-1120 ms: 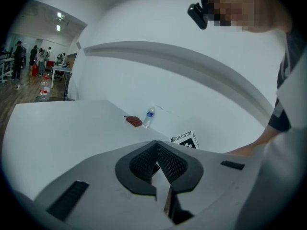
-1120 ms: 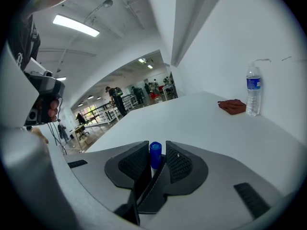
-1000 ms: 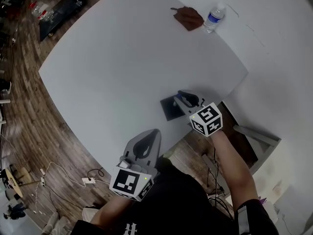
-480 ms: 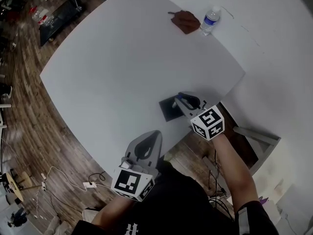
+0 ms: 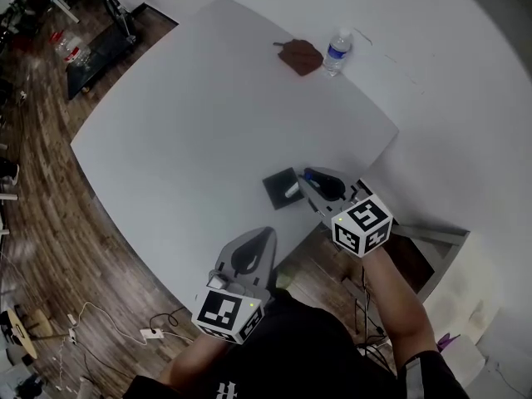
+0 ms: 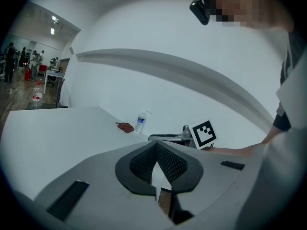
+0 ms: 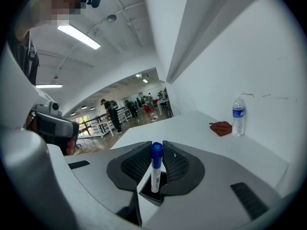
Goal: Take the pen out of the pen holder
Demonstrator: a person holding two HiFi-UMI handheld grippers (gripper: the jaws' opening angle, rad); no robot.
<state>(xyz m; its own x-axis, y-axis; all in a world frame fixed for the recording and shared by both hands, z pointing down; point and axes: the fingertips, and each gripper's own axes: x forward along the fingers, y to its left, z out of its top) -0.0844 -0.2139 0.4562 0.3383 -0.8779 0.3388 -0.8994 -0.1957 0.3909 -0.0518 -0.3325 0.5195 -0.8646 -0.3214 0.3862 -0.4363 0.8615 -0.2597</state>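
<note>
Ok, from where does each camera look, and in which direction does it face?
Head view: on the person's head, facing steeply down at the table; both forearms, left gripper and right gripper show.
Left gripper view: on the left gripper, facing along its shut jaws across the table; the right forearm shows.
Right gripper view: on the right gripper, facing along its jaws, closed on the pen, the pen holder below; the person's shirt shows.
Shared: all three show the water bottle and brown cloth.
</note>
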